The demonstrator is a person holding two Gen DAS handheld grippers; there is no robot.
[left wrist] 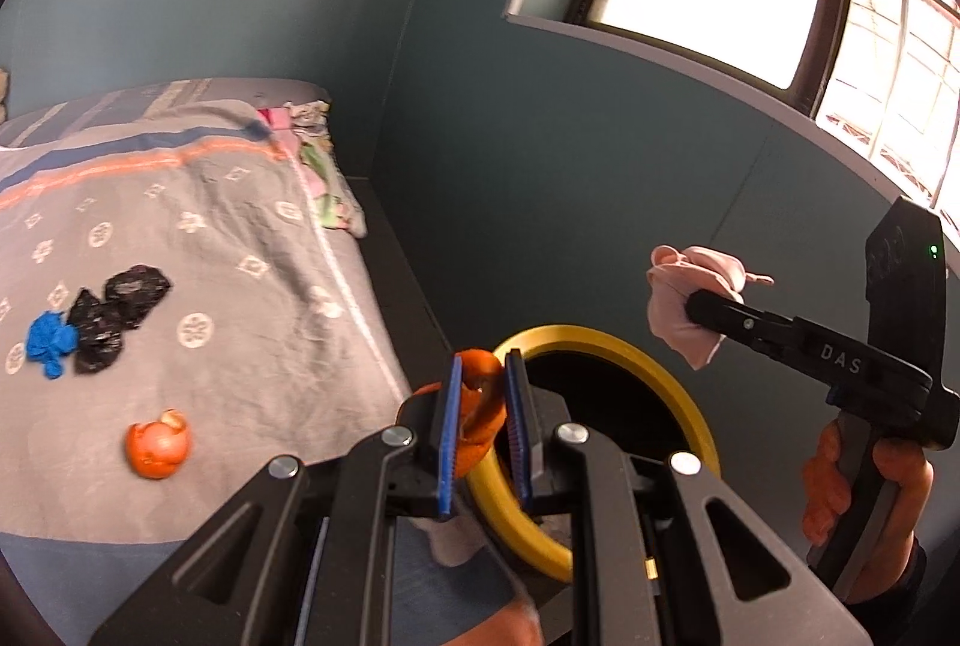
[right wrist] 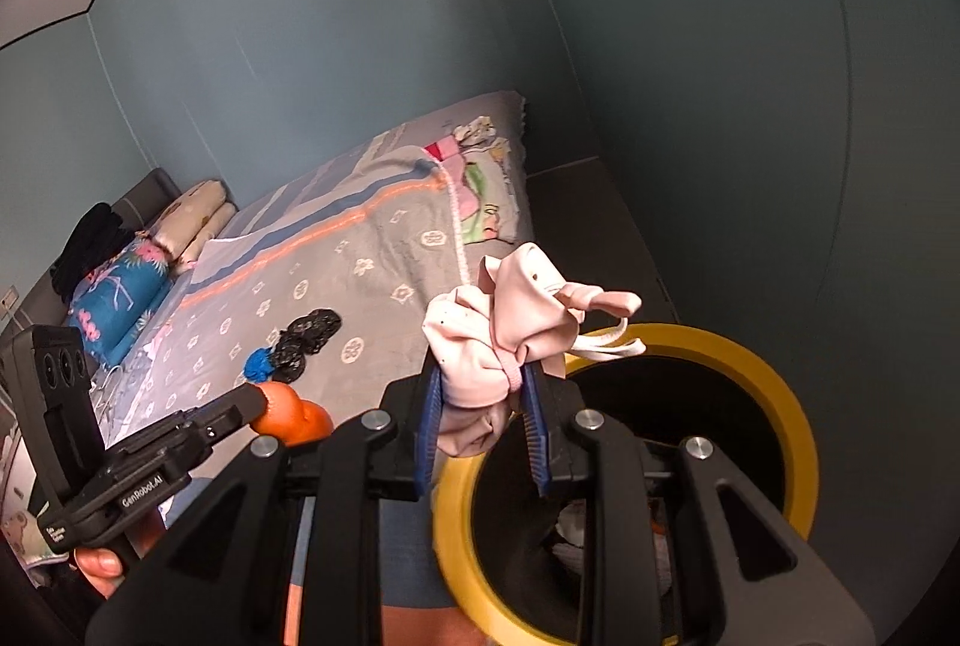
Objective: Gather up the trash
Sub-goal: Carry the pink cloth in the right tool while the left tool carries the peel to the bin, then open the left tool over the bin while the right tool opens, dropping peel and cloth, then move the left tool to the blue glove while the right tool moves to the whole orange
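left wrist view: left gripper (left wrist: 485,409) nearly closed, clamping orange peel (left wrist: 480,406) between blue pads, just short of yellow-rimmed bin (left wrist: 606,340) ahead. right gripper (right wrist: 480,409) likewise pinching crumpled pink glove (right wrist: 510,328), hanging over bin's near rim. both scraps probably light, soft, limp; best pinched mid-bulk. more trash on bed (left wrist: 252,226), left of left gripper: second peel (left wrist: 159,445), black wrappers (left wrist: 114,316), blue scrap (left wrist: 49,340).
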